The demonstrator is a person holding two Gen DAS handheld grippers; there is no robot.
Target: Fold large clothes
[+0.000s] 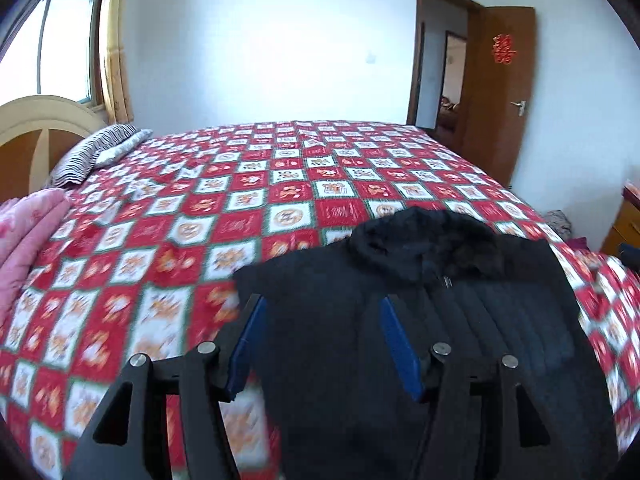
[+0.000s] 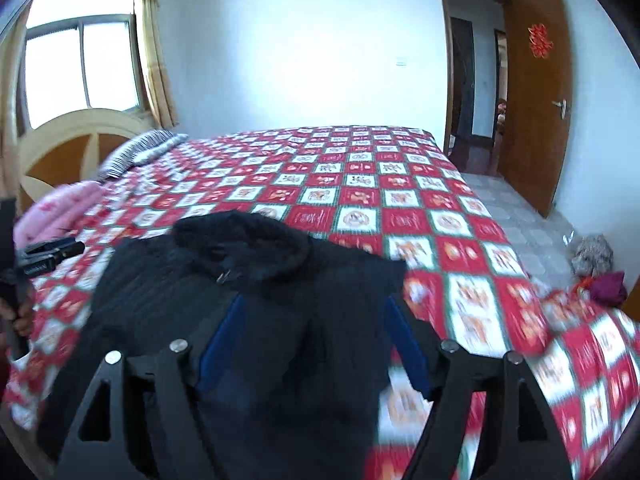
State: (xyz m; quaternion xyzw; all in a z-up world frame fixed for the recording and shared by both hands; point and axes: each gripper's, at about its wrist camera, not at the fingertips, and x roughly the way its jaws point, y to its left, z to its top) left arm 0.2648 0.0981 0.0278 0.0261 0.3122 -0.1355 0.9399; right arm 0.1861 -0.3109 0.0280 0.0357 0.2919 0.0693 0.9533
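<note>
Bed filled most of both views, its red-and-white checked cover spread flat, and everything else I place against that bed. On its near edge lay the black jacket, front up, zip closed, its furry collar pointing toward the far side of the bed. A folded pink quilt sat at the bed's head end, with a striped pillow beyond it, near the headboard; both were well apart from the jacket.

My left hand-held gripper hovered over the jacket's left half, jaws wide apart and holding nothing. My right hand-held gripper hovered over the right half, likewise spread and empty. Whether either set of fingers touched the cloth, I could not tell; the near part of both views was blurred.

I judged this to be the start of a fold: the jacket looked laid out, with neither side yet brought in. The next move would call for lowering each gripper to an outer edge, pinching through the padded layers firmly, and carrying the sides toward the zip together.
</note>
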